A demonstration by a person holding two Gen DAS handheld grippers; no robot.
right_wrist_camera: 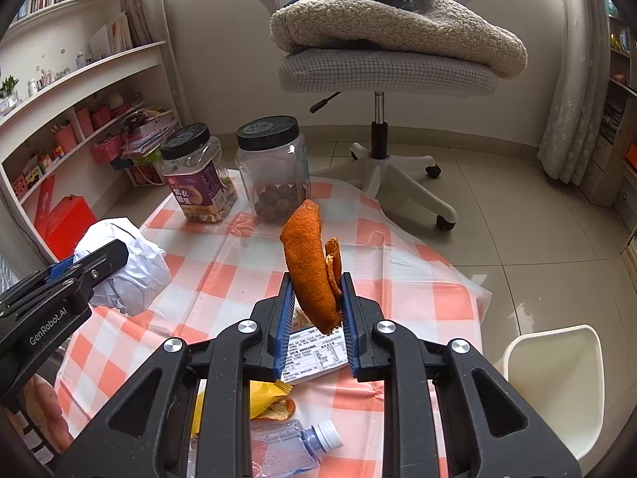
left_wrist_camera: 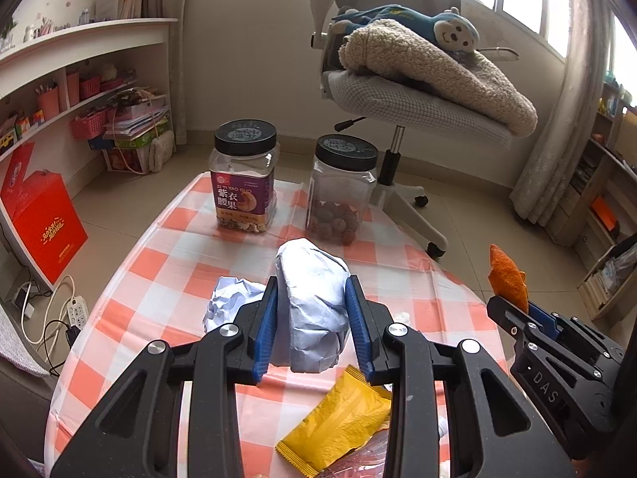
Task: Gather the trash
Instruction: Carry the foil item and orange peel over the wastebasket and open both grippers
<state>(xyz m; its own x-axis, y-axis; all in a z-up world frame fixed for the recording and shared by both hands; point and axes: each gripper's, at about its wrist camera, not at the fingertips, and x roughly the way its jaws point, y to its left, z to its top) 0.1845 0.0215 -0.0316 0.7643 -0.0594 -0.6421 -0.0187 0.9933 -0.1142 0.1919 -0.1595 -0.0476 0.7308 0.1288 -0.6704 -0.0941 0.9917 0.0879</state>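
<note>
Above the round table draped in an orange-and-white checked cloth point(left_wrist_camera: 167, 263), we carry two pieces of trash: the left gripper point(left_wrist_camera: 310, 318) is clenched on a crumpled ball of white paper point(left_wrist_camera: 314, 306), and the right gripper point(right_wrist_camera: 314, 310) pinches a curled strip of orange peel point(right_wrist_camera: 310, 263). Neither is yet binned, and we see no bin. Left on the cloth are a second crumpled white paper point(left_wrist_camera: 229, 298), a yellow foil wrapper point(left_wrist_camera: 338, 418), a printed label point(right_wrist_camera: 314, 352) and a flattened clear plastic bottle point(right_wrist_camera: 290, 446).

two jars point(left_wrist_camera: 290, 183) side by side at table's point(left_wrist_camera: 167, 263) far edge; chair point(left_wrist_camera: 398, 91) behind; wrapper point(left_wrist_camera: 338, 418) at near edge.
</note>
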